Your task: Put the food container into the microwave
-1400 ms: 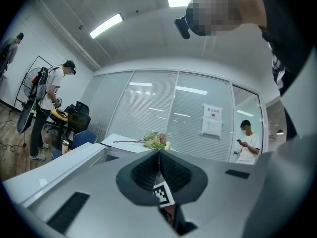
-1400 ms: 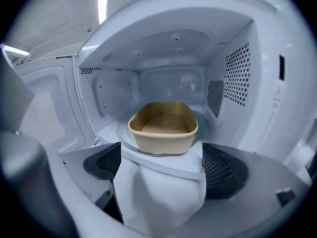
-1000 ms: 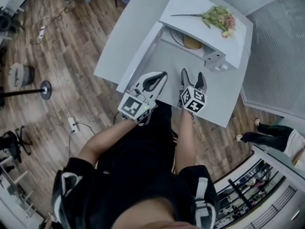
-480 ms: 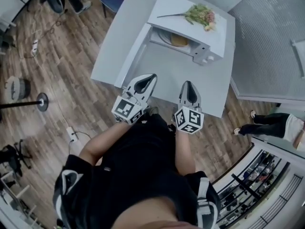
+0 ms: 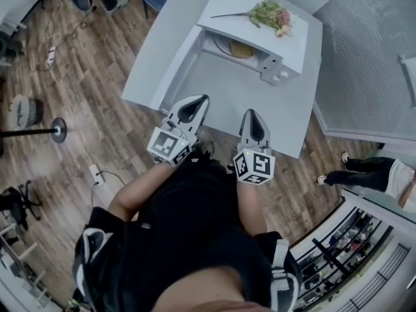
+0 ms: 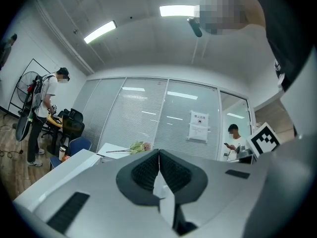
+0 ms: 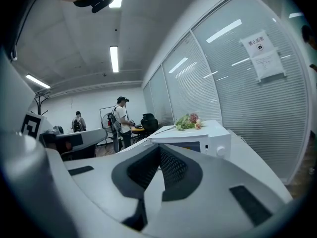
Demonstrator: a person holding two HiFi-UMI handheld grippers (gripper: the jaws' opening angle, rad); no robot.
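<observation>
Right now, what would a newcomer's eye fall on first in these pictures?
First the white microwave at the far side of the table, its door swung open, with a yellowish container inside and flowers lying on top. Then, nearer the person, the left gripper and right gripper over the table's near edge, both with jaws shut and empty.

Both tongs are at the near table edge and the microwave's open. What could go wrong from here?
1. The microwave door stands wide open with the food container inside and could be left so; left tongs and right tongs are both shut, well short of it.
2. Slamming that door could jolt the flowers lying on the microwave top.
</observation>
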